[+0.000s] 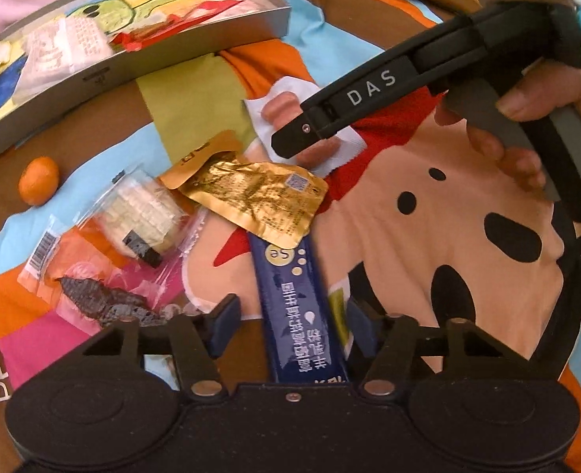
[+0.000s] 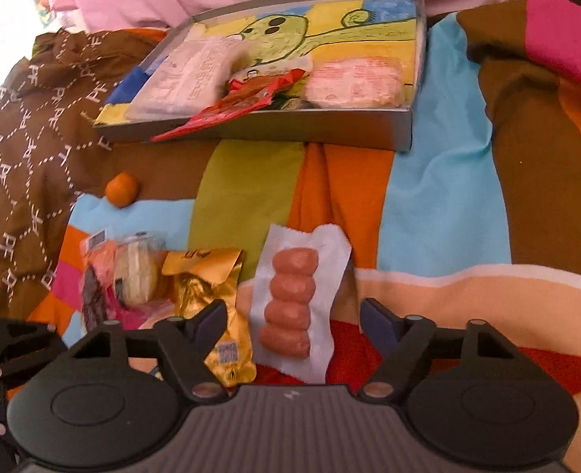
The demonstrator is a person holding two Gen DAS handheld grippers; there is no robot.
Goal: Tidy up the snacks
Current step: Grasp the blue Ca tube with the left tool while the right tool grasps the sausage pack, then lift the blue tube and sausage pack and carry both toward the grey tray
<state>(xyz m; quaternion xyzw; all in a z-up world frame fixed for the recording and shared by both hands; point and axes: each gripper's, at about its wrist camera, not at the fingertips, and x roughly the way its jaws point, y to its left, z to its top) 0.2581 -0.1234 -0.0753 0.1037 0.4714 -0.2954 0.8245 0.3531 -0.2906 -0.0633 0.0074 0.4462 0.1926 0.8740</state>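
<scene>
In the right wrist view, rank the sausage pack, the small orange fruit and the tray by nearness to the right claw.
1. Sausage pack: between the open fingers.
2. Small orange fruit: farther, up left on the cloth.
3. Tray: farthest, at the back.

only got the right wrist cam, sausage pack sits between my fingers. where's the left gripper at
Observer: The left gripper is open, straddling a dark blue stick sachet that your view lacks.
Operator: can it lift that clean
Observer: Probably not: the gold pouch lies over the sachet's far end.
Operator: is my right gripper low enough
Observer: In the left wrist view, one finger of the right gripper crosses over the sausage pack; I cannot tell if it touches.
</scene>
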